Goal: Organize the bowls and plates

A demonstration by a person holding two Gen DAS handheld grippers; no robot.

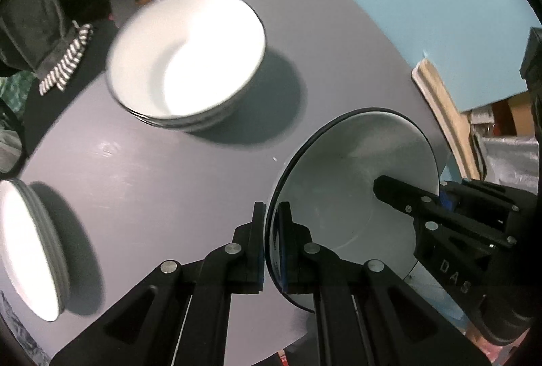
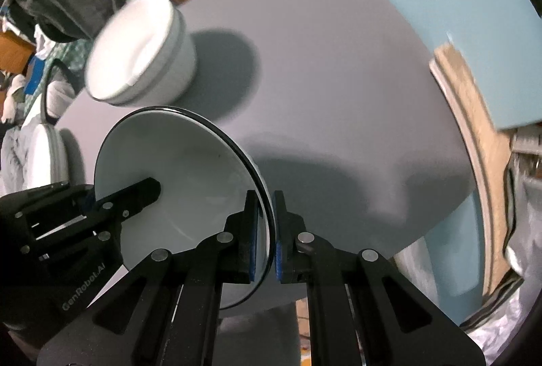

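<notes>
Both claws were clamped on opposite rims of one bowl point(image 1: 355, 196), left claw point(image 1: 271, 244) and right claw point(image 2: 266, 237), with the bowl stack point(image 1: 186, 61) lying beyond on the left claw's side of the worktop point(image 1: 338, 61).

The bowl point(image 1: 359, 169) looks like glossy white ceramic with a dark rim; the desk point(image 1: 169, 169) is smooth matt grey; the tongs point(image 1: 271, 244) are matt black plastic.

stack of bowls point(image 1: 186, 61) blurred; plate stack point(image 1: 30, 251) cut by left edge
</notes>
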